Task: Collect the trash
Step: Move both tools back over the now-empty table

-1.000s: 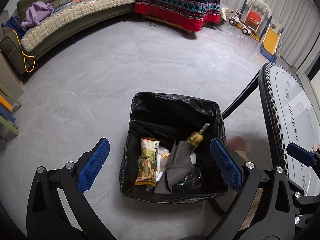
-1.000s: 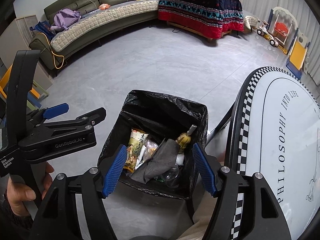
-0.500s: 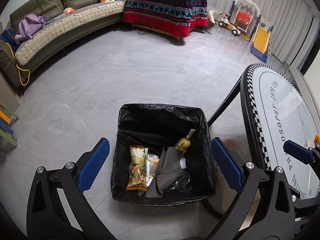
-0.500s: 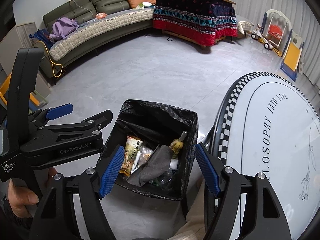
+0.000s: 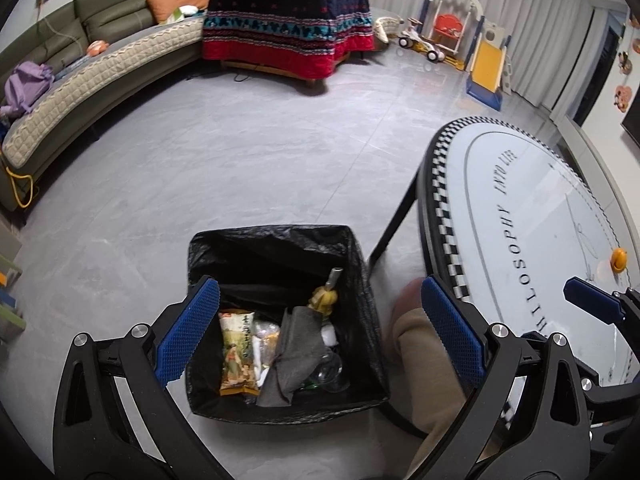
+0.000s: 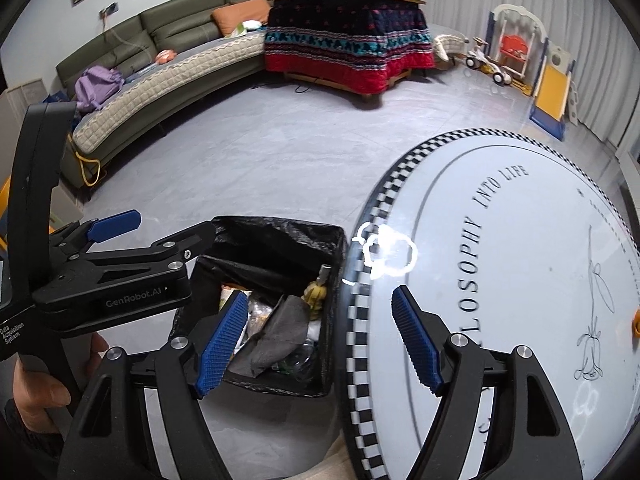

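Left wrist view looks steeply down: the left gripper (image 5: 320,336) fills the lower frame with its two blue pads spread wide and nothing between them, the trash bin (image 5: 276,240) showing through the gap. In the right wrist view the right gripper (image 6: 320,340) also points downward at the bottom of the frame, jaws well apart and empty, one pad over the bin's near corner, the other over the round table (image 6: 520,280). At the left edge of that view a hand (image 6: 36,392) grips the handle of the left gripper's black body.

The round table, white with a checkered rim and the lettering "PHILOSOPHY INTO LIFE", takes up the right side of both views; a small orange object (image 5: 618,259) sits on it near the right edge. The bin, lined with a black bag, stands on the grey floor just beside the table, at lower centre of the left view. Inside it, from biggest down: a crumpled grey cloth (image 5: 294,356) in the middle, a printed snack packet (image 5: 237,354) along the left wall, a clear plastic cup (image 5: 330,368) at the right, a banana peel (image 5: 323,300) toward the far side, and a small grey tube (image 5: 334,276) standing against the far right wall.
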`<state>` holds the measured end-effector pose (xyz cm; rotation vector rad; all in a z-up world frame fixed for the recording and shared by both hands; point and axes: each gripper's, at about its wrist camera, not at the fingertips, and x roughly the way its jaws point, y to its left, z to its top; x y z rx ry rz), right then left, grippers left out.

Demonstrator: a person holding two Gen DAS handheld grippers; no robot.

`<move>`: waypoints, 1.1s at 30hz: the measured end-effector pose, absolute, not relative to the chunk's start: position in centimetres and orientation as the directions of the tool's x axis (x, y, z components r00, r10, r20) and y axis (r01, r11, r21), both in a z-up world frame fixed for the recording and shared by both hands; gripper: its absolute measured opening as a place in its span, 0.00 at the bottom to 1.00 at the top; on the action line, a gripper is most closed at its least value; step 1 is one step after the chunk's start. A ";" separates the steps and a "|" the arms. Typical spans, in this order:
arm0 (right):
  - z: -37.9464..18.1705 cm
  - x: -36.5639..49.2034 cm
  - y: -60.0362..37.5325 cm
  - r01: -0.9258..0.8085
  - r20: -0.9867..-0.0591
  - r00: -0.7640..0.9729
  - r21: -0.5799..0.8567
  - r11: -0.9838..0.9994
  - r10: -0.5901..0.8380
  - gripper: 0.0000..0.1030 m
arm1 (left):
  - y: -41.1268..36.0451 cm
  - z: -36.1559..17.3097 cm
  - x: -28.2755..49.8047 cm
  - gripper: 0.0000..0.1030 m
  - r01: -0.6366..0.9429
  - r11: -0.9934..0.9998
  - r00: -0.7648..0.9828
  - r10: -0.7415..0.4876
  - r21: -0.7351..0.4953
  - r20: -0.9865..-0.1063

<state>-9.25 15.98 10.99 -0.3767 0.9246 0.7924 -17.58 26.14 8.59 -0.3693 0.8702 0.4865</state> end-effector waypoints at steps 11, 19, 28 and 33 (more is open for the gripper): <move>11.2 -5.9 10.2 -0.663 -0.814 0.408 0.047 0.747 0.413 0.73 | 21.2 8.9 -12.8 0.95 -0.447 0.885 0.576 0.173 -0.131 -0.799; 10.7 -3.6 5.5 -0.583 -0.817 0.441 0.055 0.811 0.371 0.73 | 17.9 8.4 -10.0 0.95 -0.377 0.917 0.576 0.121 -0.131 -0.808; 10.3 -1.5 0.5 -0.503 -0.817 0.472 0.059 0.862 0.332 0.73 | 14.0 8.2 -7.4 0.95 -0.296 0.947 0.577 0.069 -0.129 -0.814; 9.9 -0.6 -2.2 -0.457 -0.819 0.484 0.064 0.887 0.309 0.73 | 12.0 8.0 -6.0 0.95 -0.260 0.956 0.578 0.044 -0.133 -0.815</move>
